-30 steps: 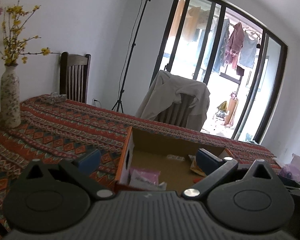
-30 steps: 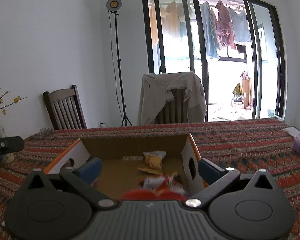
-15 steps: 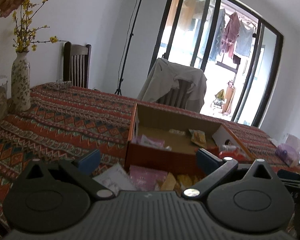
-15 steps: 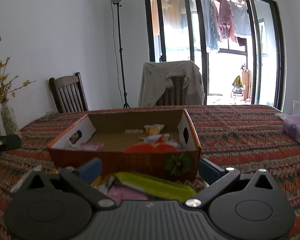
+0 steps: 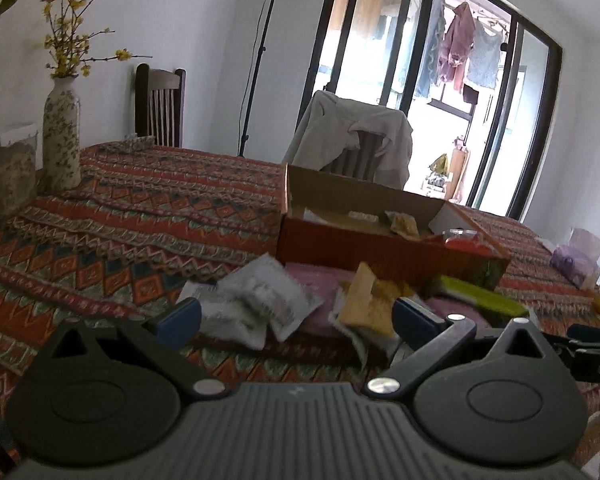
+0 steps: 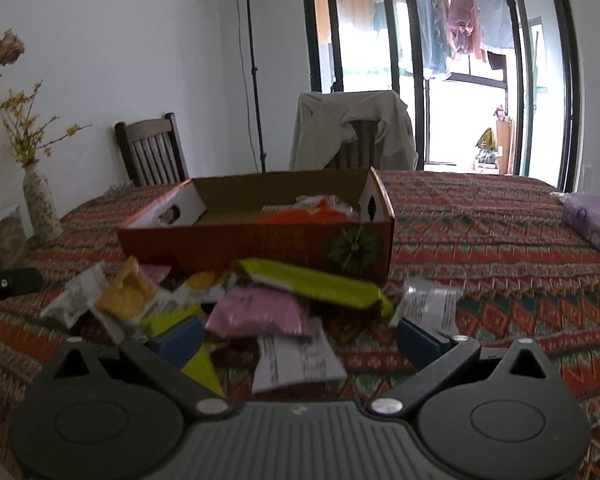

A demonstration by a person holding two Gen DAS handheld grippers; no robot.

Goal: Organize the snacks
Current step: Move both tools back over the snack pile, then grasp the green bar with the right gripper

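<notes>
Jaws of both grippers wide apart, empty, snack packets (image 6: 260, 312) heaped before the box (image 6: 256, 240).

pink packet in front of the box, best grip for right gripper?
Take the pink packet by its near edge, coming in low from the front with the open right gripper. It lies flat, its far side tucked under the green packet, so only the near edge is free.

Orange cardboard box (image 6: 256, 240) on patterned tablecloth (image 6: 480, 232), snack packets (image 6: 260, 308) heaped before it — right gripper (image 6: 296, 334) fingers apart, empty.
</notes>
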